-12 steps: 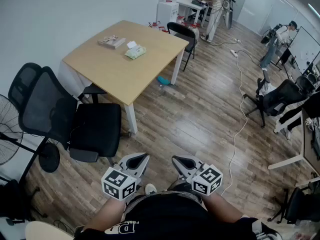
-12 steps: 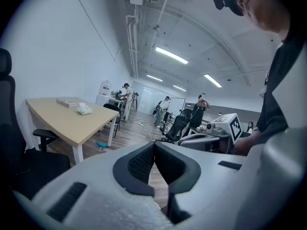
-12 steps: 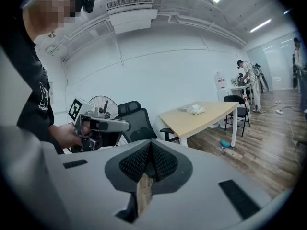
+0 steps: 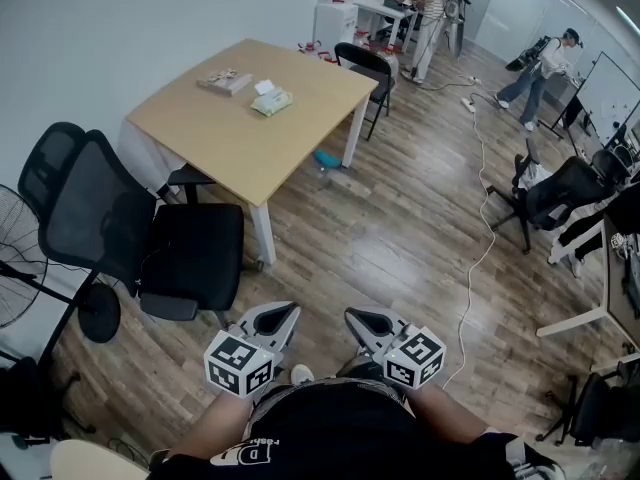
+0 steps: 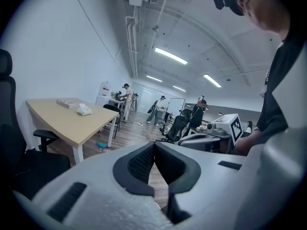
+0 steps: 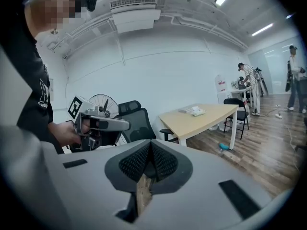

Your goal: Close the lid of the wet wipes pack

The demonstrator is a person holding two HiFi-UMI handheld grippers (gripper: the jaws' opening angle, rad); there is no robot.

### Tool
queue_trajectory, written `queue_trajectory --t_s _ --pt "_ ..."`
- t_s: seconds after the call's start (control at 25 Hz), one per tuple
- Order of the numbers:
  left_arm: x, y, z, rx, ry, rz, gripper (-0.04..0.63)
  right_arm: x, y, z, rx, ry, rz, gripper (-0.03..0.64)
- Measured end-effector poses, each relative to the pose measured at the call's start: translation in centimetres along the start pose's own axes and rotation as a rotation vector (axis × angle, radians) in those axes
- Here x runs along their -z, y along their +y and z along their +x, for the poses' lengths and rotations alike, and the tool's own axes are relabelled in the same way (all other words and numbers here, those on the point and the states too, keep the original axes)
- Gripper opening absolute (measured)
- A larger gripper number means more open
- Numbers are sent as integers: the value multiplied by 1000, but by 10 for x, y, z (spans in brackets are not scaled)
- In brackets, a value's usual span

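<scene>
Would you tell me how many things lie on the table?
2, both toward the far side of the table: the wipes pack, and a flat book-like item left of it.

One bench (image 4: 230, 143) bearing one wet wipes pack (image 4: 271, 103) and one flat box (image 4: 224, 82) — two tools: left tool (image 4: 288, 313), right tool (image 4: 353, 317).
</scene>
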State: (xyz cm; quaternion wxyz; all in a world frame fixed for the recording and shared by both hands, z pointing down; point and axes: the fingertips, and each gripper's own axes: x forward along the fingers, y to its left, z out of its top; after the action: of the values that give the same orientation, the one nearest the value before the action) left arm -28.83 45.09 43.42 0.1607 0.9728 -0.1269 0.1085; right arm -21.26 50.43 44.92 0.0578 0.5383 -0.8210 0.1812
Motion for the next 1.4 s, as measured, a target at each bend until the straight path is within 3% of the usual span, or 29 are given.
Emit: queue_trajectory --t_s 0.76,1.4 --pt "3 11 5 12 11 -8 17 -6 -2 11 -16 8 22 3" --pt "-17 60 61 -36 17 -79 17 -33 -89 45 2 -30 91 3"
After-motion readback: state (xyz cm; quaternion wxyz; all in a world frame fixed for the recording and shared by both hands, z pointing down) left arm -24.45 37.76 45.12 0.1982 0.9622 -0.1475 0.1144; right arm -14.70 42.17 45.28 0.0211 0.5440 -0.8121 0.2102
